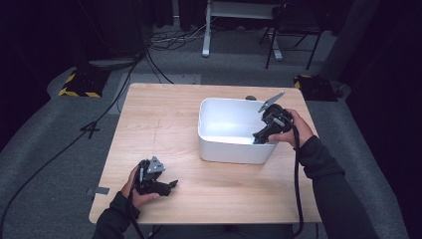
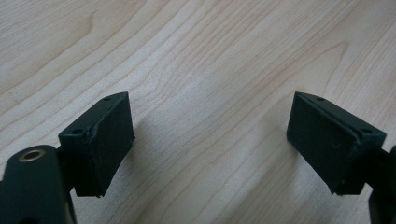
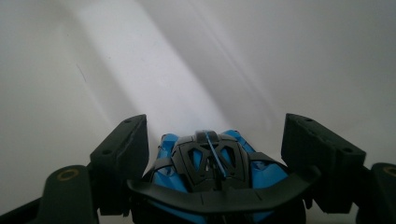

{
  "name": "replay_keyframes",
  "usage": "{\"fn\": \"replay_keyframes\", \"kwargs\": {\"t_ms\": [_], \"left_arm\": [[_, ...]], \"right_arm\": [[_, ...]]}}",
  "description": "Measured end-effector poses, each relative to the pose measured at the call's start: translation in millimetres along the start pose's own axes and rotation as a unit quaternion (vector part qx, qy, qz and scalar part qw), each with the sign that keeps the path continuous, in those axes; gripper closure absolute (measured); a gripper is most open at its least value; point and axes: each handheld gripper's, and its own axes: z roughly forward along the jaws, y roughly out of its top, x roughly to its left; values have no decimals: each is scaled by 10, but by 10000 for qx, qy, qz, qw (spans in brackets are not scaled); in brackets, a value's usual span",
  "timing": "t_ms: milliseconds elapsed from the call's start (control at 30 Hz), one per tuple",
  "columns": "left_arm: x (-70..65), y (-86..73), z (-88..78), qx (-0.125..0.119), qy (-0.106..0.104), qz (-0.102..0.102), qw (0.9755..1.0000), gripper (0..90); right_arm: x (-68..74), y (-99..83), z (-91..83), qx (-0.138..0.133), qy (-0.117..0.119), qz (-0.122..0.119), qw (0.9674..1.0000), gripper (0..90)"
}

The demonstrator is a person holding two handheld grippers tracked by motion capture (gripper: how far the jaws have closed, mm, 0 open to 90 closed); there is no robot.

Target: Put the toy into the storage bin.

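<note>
The right gripper (image 3: pixel 212 186) pinches a blue-and-black toy car (image 3: pixel 210 168) between its jaws, holding it inside the white bin (image 1: pixel 211 117) at the bin's right wall, near the right edge of the tabletop (image 1: pixel 164 124). In the right gripper view the pads bear on the car's two flanks, its black rear wing spanning the gap below them. The car looks like a light, hard plastic shell: stiff under the pads, probably smooth enough to slip, and the thin wing seems the part most likely to snap. The flanks between the wheels look the safest place to take hold, as gripped here. The bin's inner walls are bare and glossy. Well apart, near the front-left corner of the tabletop, the left gripper (image 1: pixel 166 186) rests with jaws spread over bare wood, holding nothing.
</note>
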Motion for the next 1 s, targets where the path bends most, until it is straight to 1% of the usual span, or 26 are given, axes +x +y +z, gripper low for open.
{"fn": "replay_keyframes", "kwargs": {"t_ms": [33, 67, 133, 233, 367, 400, 467, 500, 567, 733, 767, 800, 833, 867, 933, 967, 1000], "left_arm": [[-2, -1, 3, 8, -39, -28, 10000, 150], [-2, -1, 3, 5, -34, -24, 10000, 150], [0, 0, 2, 15, -42, -13, 10000, 150], [-1, 0, 2, 10, -27, -17, 10000, 150], [-2, -1, 2, 13, -41, -25, 10000, 150], [-1, -1, 2, 18, -47, -17, 10000, 150], [1, 0, 2, 12, -36, -4, 10000, 150], [-1, -1, 2, 12, -32, -17, 10000, 150], [-1, 0, 2, 11, -30, -19, 10000, 150], [-1, -1, 3, 18, -51, -17, 10000, 150], [-1, -1, 2, 13, -32, -20, 10000, 150], [0, 0, 2, 15, -41, -12, 10000, 150], [0, 0, 2, 13, -35, -7, 10000, 150], [-2, -1, 2, 12, -39, -24, 10000, 150], [0, -1, 2, 17, -43, -13, 10000, 150], [-2, -1, 2, 13, -36, -23, 10000, 150], [0, -1, 2, 16, -39, -13, 10000, 150]], "right_arm": [[-4, -2, -1, -7, 1, -16, 10000, 239], [-5, -3, -5, -24, 7, -46, 10000, 240], [4, -7, -15, -51, -19, -22, 10000, 240], [5, -22, -30, -99, -25, -101, 9999, 240], [5, -37, -49, -194, 19, -50, 9998, 240], [5, -37, -51, -203, -15, -57, 9998, 240], [3, -39, -55, -255, 25, -31, 9997, 240], [-1, -42, -62, -249, 0, -12, 9997, 239], [-6, -59, -63, -337, -4, 37, 9994, 239], [-4, -114, -92, -552, -20, 17, 9985, 239], [1, -122, -96, -591, -41, 59, 9982, 240], [6, -134, -101, -654, -67, 89, 9978, 240], [13, -144, -109, -747, 18, 165, 9971, 240], [0, -161, -120, -816, -3, 98, 9966, 240], [10, -193, -153, -961, 29, 165, 9952, 240], [6, -207, -168, -1045, 34, 128, 9944, 240], [14, -215, -181, -1112, 16, 151, 9937, 241]]}}
